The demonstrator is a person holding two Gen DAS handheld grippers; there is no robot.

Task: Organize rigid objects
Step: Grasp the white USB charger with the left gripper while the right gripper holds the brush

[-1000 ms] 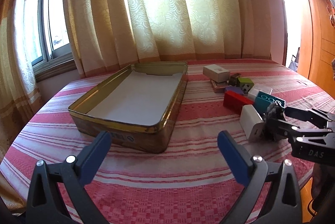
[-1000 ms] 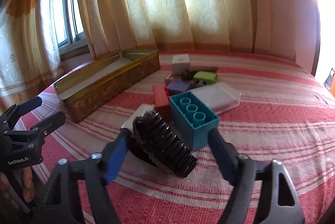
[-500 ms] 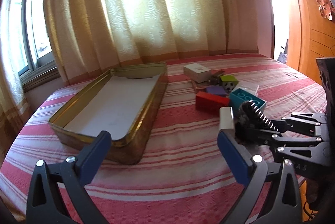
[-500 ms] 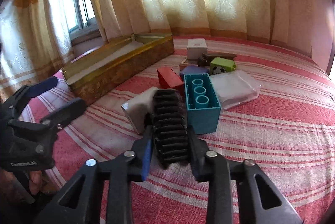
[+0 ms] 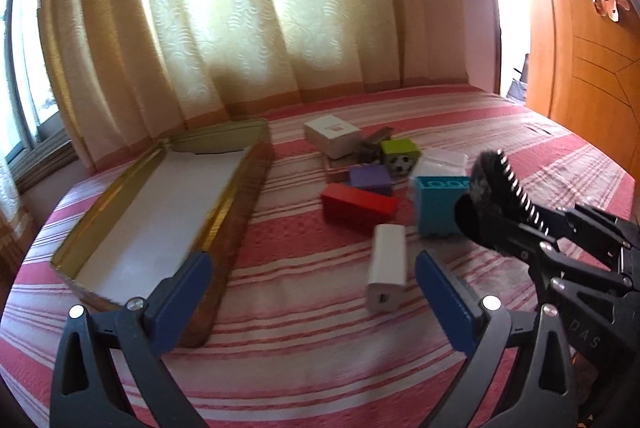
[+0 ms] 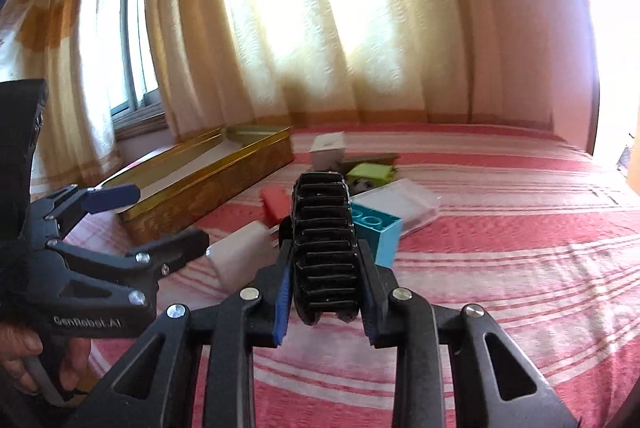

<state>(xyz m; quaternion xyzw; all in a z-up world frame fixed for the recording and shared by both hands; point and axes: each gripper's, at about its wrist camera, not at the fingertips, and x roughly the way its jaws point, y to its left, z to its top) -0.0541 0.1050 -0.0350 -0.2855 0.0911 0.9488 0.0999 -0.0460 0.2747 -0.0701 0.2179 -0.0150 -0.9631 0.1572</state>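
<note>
Right gripper: jaws closed tight on a black toothed gear, lifted above the bed. Left gripper: jaws spread wide, nothing between the blue pads, held low and level. The person's left hand grips its handle.

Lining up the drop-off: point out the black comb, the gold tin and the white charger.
black comb [image 6: 325, 248], right wrist view, ribbed back.
gold tin [image 5: 234, 206], left wrist view, right rim.
white charger [image 5: 387, 264], left wrist view, top face.
</note>
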